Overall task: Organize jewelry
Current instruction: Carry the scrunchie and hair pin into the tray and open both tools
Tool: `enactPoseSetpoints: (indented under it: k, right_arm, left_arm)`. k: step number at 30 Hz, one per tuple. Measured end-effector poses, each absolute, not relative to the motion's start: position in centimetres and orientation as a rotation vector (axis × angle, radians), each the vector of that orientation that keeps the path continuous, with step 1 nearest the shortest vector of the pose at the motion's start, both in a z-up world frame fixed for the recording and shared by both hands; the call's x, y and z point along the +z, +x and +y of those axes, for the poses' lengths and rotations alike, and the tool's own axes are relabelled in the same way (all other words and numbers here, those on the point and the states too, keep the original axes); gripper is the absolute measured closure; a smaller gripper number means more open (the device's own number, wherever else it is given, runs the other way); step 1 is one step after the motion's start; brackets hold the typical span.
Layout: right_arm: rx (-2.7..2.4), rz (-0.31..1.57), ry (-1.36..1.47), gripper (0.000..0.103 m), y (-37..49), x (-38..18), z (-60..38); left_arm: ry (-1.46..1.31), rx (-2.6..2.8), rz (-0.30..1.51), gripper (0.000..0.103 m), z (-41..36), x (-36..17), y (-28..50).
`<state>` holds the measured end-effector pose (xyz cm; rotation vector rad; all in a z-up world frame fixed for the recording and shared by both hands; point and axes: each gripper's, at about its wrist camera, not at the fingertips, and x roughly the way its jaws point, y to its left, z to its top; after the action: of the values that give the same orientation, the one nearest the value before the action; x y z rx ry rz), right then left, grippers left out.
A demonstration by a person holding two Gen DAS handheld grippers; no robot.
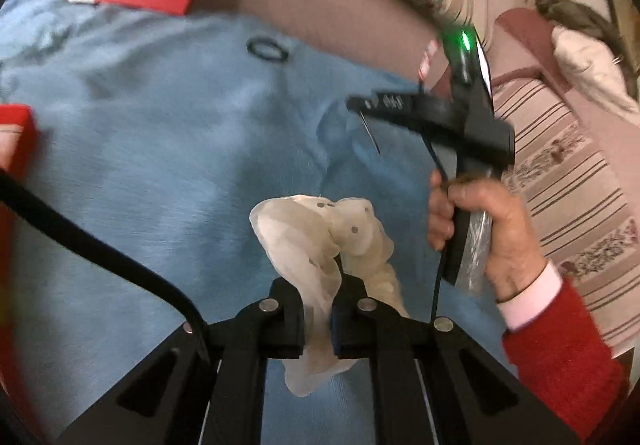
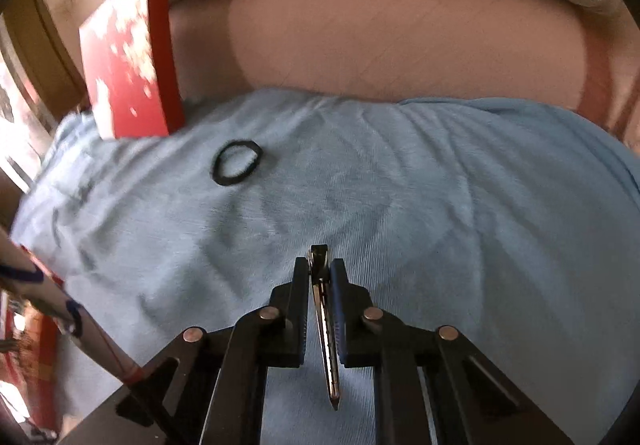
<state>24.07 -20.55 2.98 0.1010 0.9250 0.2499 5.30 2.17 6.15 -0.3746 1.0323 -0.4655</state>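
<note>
Left gripper (image 1: 338, 277) pinches a sheer pouch (image 1: 320, 237), contents unclear; right gripper (image 2: 320, 265) clamps a hair clip (image 2: 326, 329).

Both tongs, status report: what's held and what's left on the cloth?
Left tongs shut on scrunchie. Right tongs shut on hair clip. Black hair tie loose on blue cloth. Nothing blocking.

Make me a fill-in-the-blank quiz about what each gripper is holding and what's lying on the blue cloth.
1. The left gripper is shut on a sheer ____ scrunchie.
2. The right gripper is shut on a metal hair ____.
3. A black hair tie lies loose on the ____ cloth.
4. The box past the hair tie is ____.

Missing words: white; clip; blue; red
</note>
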Motion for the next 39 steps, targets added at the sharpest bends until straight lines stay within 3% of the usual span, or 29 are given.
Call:
enactPoseSetpoints:
  k: [8,14,26,39]
  right_arm:
    - [0.354,0.837,0.143,0.092,16.4,9.7,-17.2]
    - [0.486,0.811,0.089,0.092,11.2,12.5,-9.7]
    - [0.683,0.873,0.015,0.092,6.0,10.8,4.3]
    - [0.719,0.91,-0.066,0.092,10.3,8.1,17.6]
  left_arm:
    - [-0.386,-0.371,0.903,0.095,10.9,12.4,-0.2]
    - [-0.375,-0.182,0.843,0.095,19.9,13.8,-5.3]
    - [-0.47,0.075,0.869,0.095,32.8,10.7,-9.7]
    - [-0.473,0.135,0.923,0.095,36.3,6.7,-7.6]
